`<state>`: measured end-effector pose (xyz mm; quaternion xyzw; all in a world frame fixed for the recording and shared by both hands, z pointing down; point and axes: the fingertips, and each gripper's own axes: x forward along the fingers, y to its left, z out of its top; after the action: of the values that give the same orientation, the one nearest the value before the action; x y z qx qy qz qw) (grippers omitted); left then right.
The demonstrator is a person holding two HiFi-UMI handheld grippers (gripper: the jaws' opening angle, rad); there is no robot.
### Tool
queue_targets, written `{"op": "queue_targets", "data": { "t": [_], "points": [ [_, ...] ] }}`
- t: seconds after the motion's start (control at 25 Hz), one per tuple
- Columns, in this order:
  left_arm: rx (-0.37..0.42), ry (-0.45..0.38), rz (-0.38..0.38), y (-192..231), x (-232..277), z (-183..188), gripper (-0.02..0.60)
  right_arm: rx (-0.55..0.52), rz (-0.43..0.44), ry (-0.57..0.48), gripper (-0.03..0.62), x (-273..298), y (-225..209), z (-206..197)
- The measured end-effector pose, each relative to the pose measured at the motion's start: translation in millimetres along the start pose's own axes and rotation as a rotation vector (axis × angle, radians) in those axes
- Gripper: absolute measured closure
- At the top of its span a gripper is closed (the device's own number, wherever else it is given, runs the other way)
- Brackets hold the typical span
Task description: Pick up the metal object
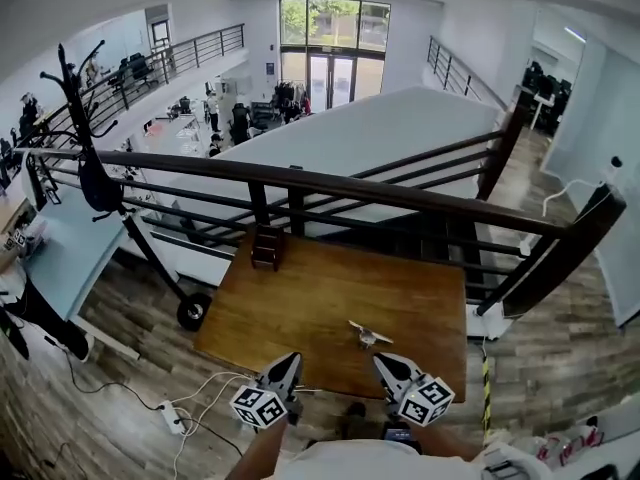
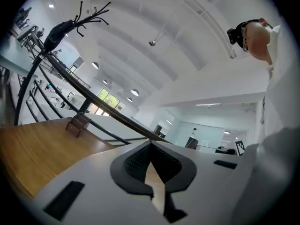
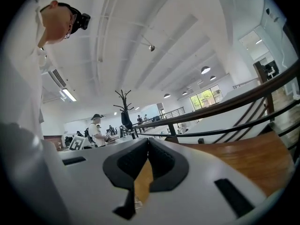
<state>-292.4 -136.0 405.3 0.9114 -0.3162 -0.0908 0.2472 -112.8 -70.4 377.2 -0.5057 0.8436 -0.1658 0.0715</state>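
A small silvery metal object (image 1: pixel 368 335) lies on the wooden table (image 1: pixel 310 308), near its front edge and right of the middle. My right gripper (image 1: pixel 382 361) hovers just in front of it, a little to its right, jaws together with nothing between them. Off to the object's left, my left gripper (image 1: pixel 291 360) hangs over the front edge, also shut and empty. In the left gripper view the closed pads (image 2: pixel 140 161) point level over the tabletop (image 2: pixel 37 149). The right gripper view shows the pads (image 3: pixel 159 161) meeting at the tip, with the table (image 3: pixel 243 158) to the right.
A dark wooden railing (image 1: pixel 330 183) runs behind the table, with a small wooden stool (image 1: pixel 266 246) at the far edge. A black coat stand (image 1: pixel 90 158) rises at the left. A power strip and cables (image 1: pixel 172 419) lie on the floor at the front left. A person (image 3: pixel 96 131) stands far off.
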Motion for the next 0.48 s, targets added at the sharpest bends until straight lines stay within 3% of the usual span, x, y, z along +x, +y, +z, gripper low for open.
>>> {"op": "queue_targets", "data": {
  "t": [0.24, 0.32, 0.48],
  "points": [
    [-0.062, 0.021, 0.017, 23, 72, 3, 0.575, 0.030, -0.063, -0.009, 0.571, 41, -85, 23],
    [-0.029, 0.042, 0.010, 20, 95, 7, 0.575, 0.035, -0.055, -0.025, 0.571, 52, -107, 32],
    [0.029, 0.080, 0.072, 36, 129, 13, 0.575, 0.089, -0.013, -0.033, 0.571, 75, -139, 24]
  ]
}}
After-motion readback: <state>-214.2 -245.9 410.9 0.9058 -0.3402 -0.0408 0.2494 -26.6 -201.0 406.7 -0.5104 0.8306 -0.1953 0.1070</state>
